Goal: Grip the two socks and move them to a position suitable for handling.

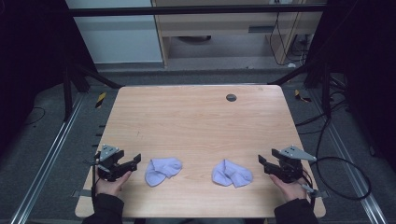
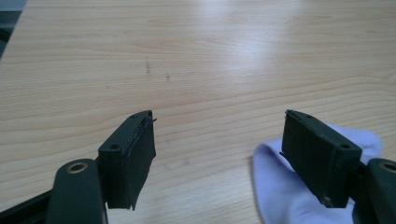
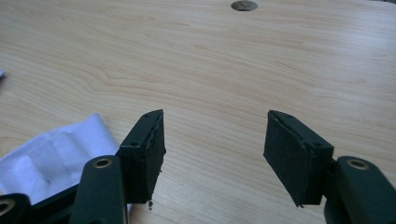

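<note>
I have both grippers low at the near edge of the wooden surface (image 1: pixel 196 121), and each one is released, its jaws standing wide with nothing between them. The left gripper (image 1: pixel 136 161) is just beside the left sock (image 1: pixel 162 171), and the right gripper (image 1: pixel 261 162) is just beside the right sock (image 1: pixel 231 173); the two pale lilac socks lie crumpled between the grippers, apart from each other and not touching any jaw as far as I can tell. In the left gripper view the left sock (image 2: pixel 280 186) sits behind the right-hand jaw, not in the gap, so if I close now I think I catch only air or pinch one loose fold. The same risk is in the right gripper view, where the right sock (image 3: pixel 60 156) lies to the side of the left-hand jaw. A thin grip on one layer can let the fabric slip out when I lift, or it can drag the sock along the surface and bunch it more. Because the socks are soft and folded on themselves, I judge that the pads may also press on the wood first and scrape. Both socks are close to the near edge, so a careless push toward me could slide one off. The small dark round insert (image 1: pixel 231 97) far away is no concern.
</note>
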The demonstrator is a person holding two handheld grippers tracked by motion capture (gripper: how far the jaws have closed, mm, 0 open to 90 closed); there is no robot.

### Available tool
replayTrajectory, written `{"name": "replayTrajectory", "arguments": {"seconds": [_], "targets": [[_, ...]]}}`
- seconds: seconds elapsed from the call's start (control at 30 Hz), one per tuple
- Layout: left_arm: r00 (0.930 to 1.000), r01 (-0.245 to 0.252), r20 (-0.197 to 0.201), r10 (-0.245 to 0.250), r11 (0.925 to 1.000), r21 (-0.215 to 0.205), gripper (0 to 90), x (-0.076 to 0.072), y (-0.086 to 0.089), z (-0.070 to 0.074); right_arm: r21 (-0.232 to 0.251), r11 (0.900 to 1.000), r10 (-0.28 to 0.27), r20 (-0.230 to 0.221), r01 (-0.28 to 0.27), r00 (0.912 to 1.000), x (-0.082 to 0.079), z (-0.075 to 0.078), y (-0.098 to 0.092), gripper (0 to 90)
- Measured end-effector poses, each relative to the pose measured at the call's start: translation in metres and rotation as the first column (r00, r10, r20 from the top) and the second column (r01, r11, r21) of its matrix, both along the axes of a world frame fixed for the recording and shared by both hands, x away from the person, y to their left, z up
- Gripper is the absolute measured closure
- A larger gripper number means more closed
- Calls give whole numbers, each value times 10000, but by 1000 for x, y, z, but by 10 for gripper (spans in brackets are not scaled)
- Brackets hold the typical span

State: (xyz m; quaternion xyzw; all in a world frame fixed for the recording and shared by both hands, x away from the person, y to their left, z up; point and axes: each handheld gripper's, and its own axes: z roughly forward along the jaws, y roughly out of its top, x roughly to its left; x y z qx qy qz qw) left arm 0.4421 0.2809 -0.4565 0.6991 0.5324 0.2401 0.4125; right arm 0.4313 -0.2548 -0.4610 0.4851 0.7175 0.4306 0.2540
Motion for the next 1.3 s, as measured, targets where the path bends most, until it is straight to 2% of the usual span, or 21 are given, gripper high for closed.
{"name": "replayTrajectory", "arguments": {"seconds": [0.13, 0.17, 0.23, 0.43, 0.5, 0.63, 0.77, 1.0, 1.03, 1.07, 1.17, 1.3], "targets": [[9997, 220, 65, -221, 9997, 78, 252, -4, -13, 2, -331, 9993, 146, -6, -147, 9999, -1, 2, 5, 400], [9990, 439, 64, -440, 9990, 116, 252, -6, -21, 3, -506, 9983, 278, -53, -281, 9996, -3, 3, 7, 444], [9981, 615, 92, -616, 9980, 135, 252, -8, -29, 3, -615, 9973, 406, 25, -404, 9992, -5, 6, 10, 453], [9945, 1047, 75, -1049, 9941, 276, 258, -10, -48, 4, -493, 9964, 696, 2, -695, 9976, -10, 17, 18, 490], [9935, 1106, 225, -1113, 9935, 284, 262, -9, -53, 6, -403, 9964, 737, -107, -741, 9972, -10, 19, 21, 493], [9921, 1211, 306, -1218, 9924, 230, 274, -9, -60, 11, -299, 9952, 923, -259, -930, 9954, -12, 21, 28, 468], [9884, 1473, 345, -1482, 9887, 272, 288, -8, -74, 16, -311, 9930, 1128, -358, -1140, 9930, -14, 23, 31, 454], [9806, 1928, 267, -1943, 9799, 506, 312, -8, -104, 17, -292, 9880, 1501, -470, -1516, 9875, -21, 21, 37, 468], [9806, 1928, 267, -1943, 9799, 506, 315, -8, -104, 17, -258, 9873, 1555, -519, -1570, 9865, -22, 20, 38, 473], [9779, 2058, 234, -2076, 9766, 615, 319, -8, -113, 16, -292, 9857, 1643, -565, -1661, 9848, -23, 19, 40, 476], [9744, 2226, 150, -2242, 9722, 729, 327, -8, -128, 15, -307, 9824, 1815, -696, -1840, 9809, -26, 16, 44, 477], [9659, 2572, 118, -2585, 9639, 689, 343, -9, -147, 12, -417, 9788, 1971, -720, -2004, 9777, -29, 10, 48, 463]]}}
